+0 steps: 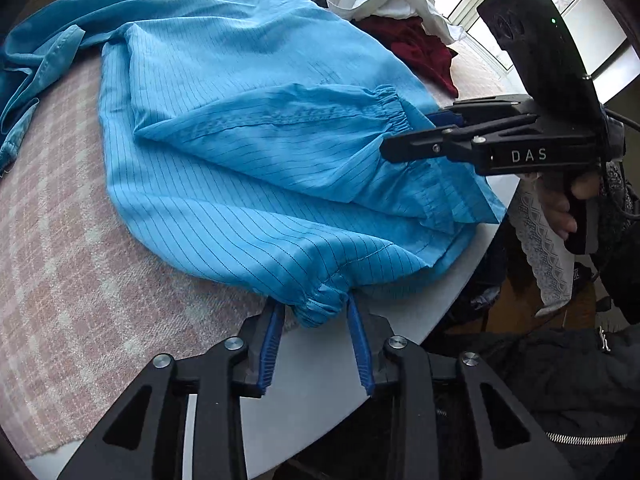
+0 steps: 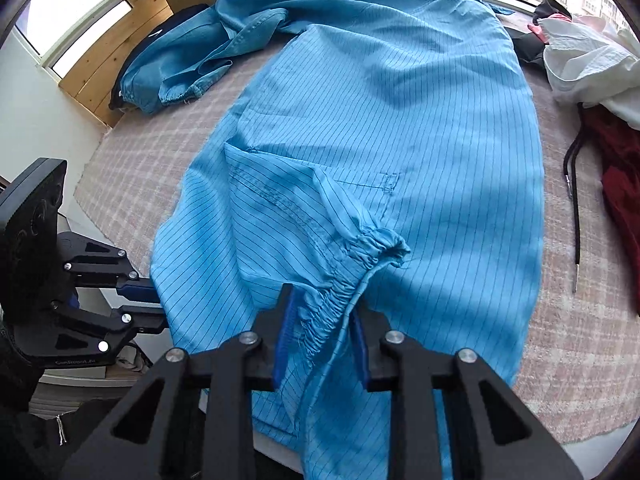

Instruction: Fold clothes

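A light blue pinstriped coat (image 1: 224,120) lies spread on the round table, also in the right wrist view (image 2: 400,120). One sleeve is folded across its body. My left gripper (image 1: 316,308) stands at the near table edge, its blue pads either side of a bunched elastic cuff (image 1: 320,308), jaws partly apart. My right gripper (image 2: 324,312) holds the other sleeve's gathered cuff (image 2: 360,256) between its pads. It shows from the side in the left wrist view (image 1: 424,136), at the cuff (image 1: 390,108).
A pink checked cloth (image 1: 60,240) covers the table. A darker blue garment (image 2: 224,48) lies bunched at the far left. A pile of white (image 2: 592,64) and dark red clothes (image 2: 624,184) with a black drawstring (image 2: 576,216) sits at the right. Windows stand behind.
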`<state>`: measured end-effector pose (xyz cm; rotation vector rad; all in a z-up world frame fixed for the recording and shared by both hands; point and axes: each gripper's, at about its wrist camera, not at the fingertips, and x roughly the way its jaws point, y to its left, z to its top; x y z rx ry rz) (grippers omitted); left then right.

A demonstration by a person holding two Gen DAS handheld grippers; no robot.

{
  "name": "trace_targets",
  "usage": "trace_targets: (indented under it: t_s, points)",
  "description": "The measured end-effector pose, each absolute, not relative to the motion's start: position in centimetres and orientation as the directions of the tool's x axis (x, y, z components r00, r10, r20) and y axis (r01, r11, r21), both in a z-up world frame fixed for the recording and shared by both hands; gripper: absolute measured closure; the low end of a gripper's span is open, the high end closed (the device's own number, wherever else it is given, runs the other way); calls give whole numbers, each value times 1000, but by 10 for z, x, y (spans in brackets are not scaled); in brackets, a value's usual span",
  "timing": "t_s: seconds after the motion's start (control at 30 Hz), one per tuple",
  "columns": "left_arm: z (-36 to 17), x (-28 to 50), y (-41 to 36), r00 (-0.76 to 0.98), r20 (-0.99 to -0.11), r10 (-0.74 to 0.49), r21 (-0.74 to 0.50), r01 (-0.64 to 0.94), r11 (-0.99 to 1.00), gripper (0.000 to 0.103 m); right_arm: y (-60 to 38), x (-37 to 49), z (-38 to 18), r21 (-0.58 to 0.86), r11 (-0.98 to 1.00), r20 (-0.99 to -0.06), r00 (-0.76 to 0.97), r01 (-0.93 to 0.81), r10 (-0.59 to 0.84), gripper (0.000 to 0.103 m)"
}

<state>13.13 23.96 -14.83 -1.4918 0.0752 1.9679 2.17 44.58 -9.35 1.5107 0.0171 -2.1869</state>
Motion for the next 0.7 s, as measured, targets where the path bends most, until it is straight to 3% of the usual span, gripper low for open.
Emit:
trace_targets:
  t_s: [0.27, 0.43, 0.53, 0.6, 0.7]
  points:
    - [-105, 124, 240, -112, -830, 547, -395, -574, -717, 94, 439, 20, -83, 273, -872, -865, -292, 407, -407, 93]
    - [-90, 141, 206, -81, -814, 576, -453, -533, -715, 94, 402, 37, -78, 295, -794, -837, -257, 531, -483, 93]
    - [-116, 142, 185, -52, -835, 547, -465, -466, -753, 94, 378, 48, -79, 315, -733, -823, -210, 604, -527, 92]
    - [-141, 142, 172, -18, -852, 524, -471, -411, -780, 92, 348, 62, -97, 377, -650, -833, -65, 659, -549, 90]
    - [-165, 145, 153, 14, -867, 498, -474, -328, -817, 91, 322, 88, -110, 400, -564, -854, 70, 723, -515, 80]
